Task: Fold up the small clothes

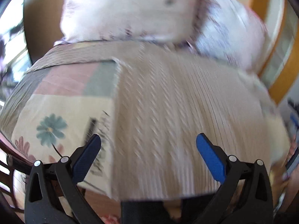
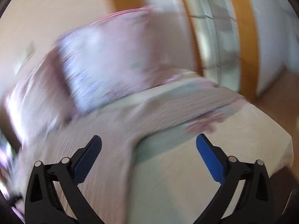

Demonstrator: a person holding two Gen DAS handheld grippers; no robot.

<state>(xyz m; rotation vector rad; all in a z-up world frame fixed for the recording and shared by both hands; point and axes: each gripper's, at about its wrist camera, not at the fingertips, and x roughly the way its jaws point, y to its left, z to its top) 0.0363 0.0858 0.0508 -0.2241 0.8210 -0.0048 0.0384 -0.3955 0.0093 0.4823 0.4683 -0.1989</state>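
I hold my left gripper [image 1: 148, 145] and right gripper [image 2: 149, 145] spread and empty, since the beige ribbed garment [image 1: 168, 112] lies flat toward twelve o'clock on the patchwork bedspread [image 1: 56, 108], awaiting a grasp.

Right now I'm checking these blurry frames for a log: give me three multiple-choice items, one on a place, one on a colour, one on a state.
1. Where do the pillows lie relative to the ribbed beige garment?
A. beyond it, at the far end of the bed
B. on the floor
C. under it

2. What colour are the claw pads?
A. red
B. blue
C. yellow

3. How does the left claw stand?
A. shut on cloth
B. shut on nothing
C. open, holding nothing

Answers:
1 A: the pillows sit past the ribbed beige garment on the patchwork bedcover.
2 B: both pads are blue.
3 C: the left claw is spread apart above the garment; the right claw too.
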